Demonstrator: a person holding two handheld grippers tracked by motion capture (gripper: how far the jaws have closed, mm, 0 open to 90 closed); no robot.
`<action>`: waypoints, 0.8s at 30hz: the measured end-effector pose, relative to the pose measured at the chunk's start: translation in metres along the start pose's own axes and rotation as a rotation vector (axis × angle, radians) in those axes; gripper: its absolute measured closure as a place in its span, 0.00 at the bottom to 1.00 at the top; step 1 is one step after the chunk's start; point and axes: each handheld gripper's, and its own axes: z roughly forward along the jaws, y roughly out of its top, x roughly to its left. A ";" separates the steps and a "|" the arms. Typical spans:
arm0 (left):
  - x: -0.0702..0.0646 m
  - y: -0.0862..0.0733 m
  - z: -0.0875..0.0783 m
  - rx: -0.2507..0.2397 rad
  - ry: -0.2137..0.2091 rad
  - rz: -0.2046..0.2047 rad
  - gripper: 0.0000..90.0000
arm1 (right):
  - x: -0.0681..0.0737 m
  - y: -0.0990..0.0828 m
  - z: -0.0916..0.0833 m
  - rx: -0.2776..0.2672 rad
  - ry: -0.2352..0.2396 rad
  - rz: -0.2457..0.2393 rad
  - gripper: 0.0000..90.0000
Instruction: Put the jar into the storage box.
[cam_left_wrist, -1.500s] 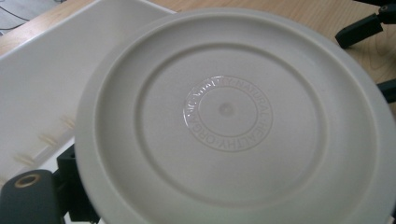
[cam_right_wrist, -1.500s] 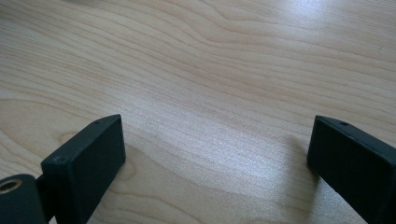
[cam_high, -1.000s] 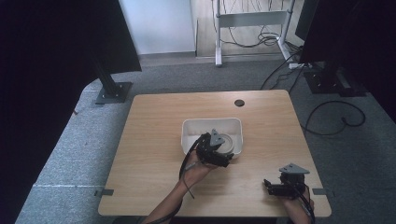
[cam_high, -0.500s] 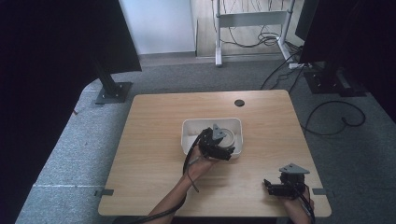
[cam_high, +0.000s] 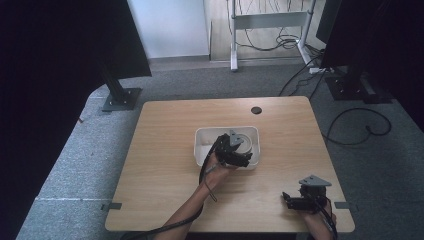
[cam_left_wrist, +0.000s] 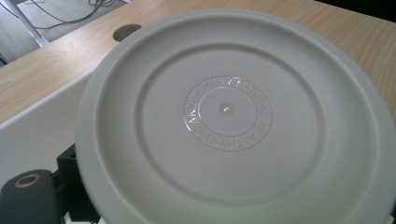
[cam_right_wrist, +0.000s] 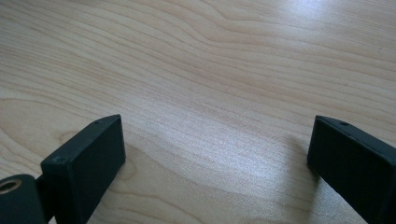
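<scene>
Blocking left gripper (cam_high: 239, 155) cam: plate (cam_left_wrist: 233, 116).

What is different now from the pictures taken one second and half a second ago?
Little has changed. The left gripper moved slightly forward over the white tray, where it holds a round white plate close to its camera. The right gripper stayed near the table's front right corner, jaws apart over bare wood. The tray did not move.

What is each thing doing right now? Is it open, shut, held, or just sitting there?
Left tool: over the bin, apparently shut on the plate's edge.
Plate: round, whitish, tilted, underside facing the left tool's camera.
White bin: upright on the table.
Right tool: open, holding nothing, just over the table.
</scene>
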 end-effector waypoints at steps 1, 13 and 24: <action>0.000 0.000 0.002 0.001 0.001 -0.001 0.11 | 0.000 0.000 0.000 0.000 -0.001 0.000 0.04; -0.001 -0.011 0.020 0.025 0.042 -0.036 0.11 | 0.000 0.000 0.000 0.000 0.004 -0.005 0.04; -0.004 -0.021 0.031 0.056 0.058 -0.058 0.11 | 0.000 0.000 0.000 0.000 0.005 -0.006 0.04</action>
